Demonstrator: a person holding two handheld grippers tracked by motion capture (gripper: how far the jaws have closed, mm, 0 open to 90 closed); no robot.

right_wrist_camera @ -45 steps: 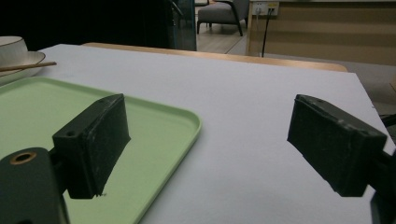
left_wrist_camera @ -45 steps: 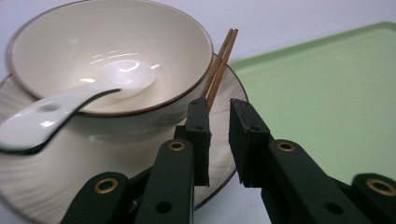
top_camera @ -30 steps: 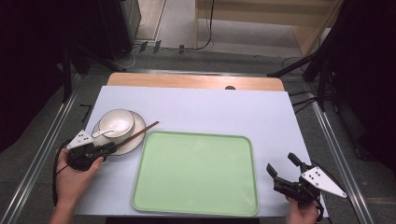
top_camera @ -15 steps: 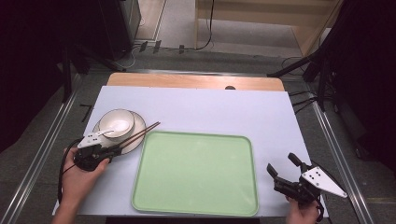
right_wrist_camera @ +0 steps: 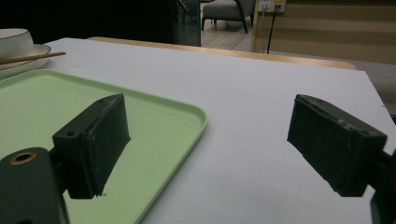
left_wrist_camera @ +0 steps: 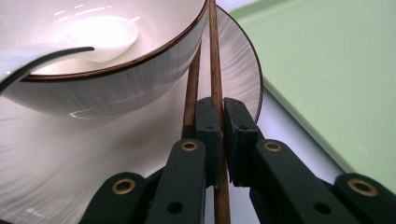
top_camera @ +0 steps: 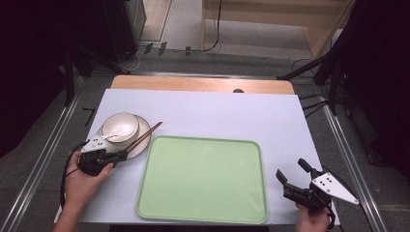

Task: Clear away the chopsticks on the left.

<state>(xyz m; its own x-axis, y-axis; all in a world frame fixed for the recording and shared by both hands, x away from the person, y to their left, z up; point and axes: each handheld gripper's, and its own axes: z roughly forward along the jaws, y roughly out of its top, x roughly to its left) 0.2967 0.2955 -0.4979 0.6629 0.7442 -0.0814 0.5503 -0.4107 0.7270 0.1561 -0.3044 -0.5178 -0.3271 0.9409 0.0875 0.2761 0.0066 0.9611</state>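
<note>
A: Left gripper (top_camera: 115, 156), what's it doing?
B: Sitting at the plate's (top_camera: 140, 145) near edge, jaws closing tight on one chopstick (left_wrist_camera: 215, 56). In the left gripper view the stick is running up between the pads (left_wrist_camera: 208, 128); the second stick (left_wrist_camera: 190, 93) is lying just left of it, outside the jaws.

A: Where are the chopsticks pointing?
B: In the high view they're lying across the plate's right side, tips sticking out past the rim toward the tray's (top_camera: 203, 179) far left corner.

A: Bowl (top_camera: 121, 126)?
B: Sitting on the plate, white with a dark rim. A white spoon (top_camera: 114, 134) is resting inside, handle coming over the near rim.

A: Right gripper (top_camera: 293, 177)?
B: Hovering at the near right of the table (top_camera: 217, 111), just right of the tray, jaws spreading wide, nothing between them. The right gripper view is showing bare white tabletop between the two pads (right_wrist_camera: 95, 140).

A: Tray?
B: Green, lying flat in the near middle of the table, nothing on it. Plate is just off its far left corner; can't tell if they're touching.

A: Hands?
B: Left hand (top_camera: 82, 186) is gripping the left tool from below, right hand (top_camera: 312, 221) is holding the right one at the bottom edge.
</note>
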